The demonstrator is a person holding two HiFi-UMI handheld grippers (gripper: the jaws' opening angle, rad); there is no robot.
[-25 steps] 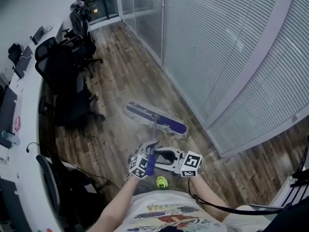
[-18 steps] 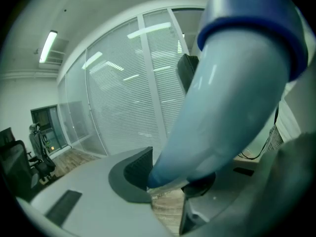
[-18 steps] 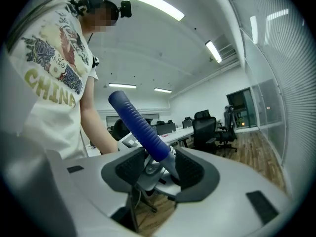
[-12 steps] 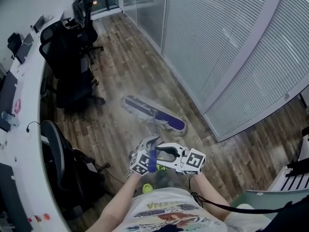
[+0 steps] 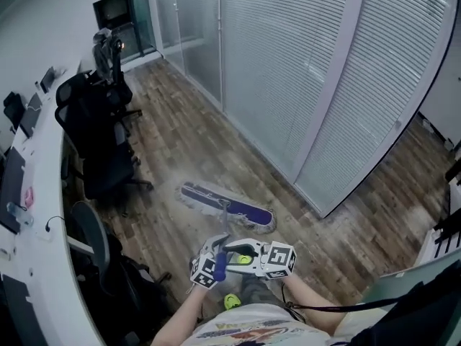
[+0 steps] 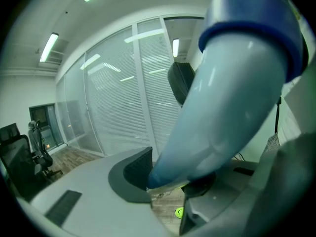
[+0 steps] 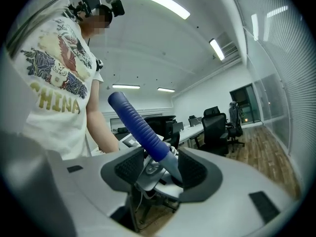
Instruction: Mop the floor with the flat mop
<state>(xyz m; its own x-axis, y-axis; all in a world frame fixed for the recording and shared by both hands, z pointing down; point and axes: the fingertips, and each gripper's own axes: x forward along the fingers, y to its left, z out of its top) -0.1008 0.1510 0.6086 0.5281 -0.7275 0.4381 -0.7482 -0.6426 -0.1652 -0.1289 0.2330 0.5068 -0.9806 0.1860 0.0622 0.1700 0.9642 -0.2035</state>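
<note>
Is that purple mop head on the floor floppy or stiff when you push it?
Probably stiff in the middle: the mop head lies flat and straight on the wooden floor. Its fuzzy grey fringe likely flops and drags. It should slide, not roll, being long and flat.

Left side: a curved white bench (image 5: 39, 265) carries dark equipment (image 5: 10, 168), a small pink item (image 5: 27, 194) and a loose cable (image 5: 49, 220). Black office chairs (image 5: 101, 132) stand in a row just beside it, and the far one has a dark garment (image 5: 106, 45) draped over its back. Right side: a glass partition with closed white blinds (image 5: 288, 63) runs back to a dark doorway (image 5: 119, 9); ceiling strip lights (image 7: 159, 2) are lit.
</note>
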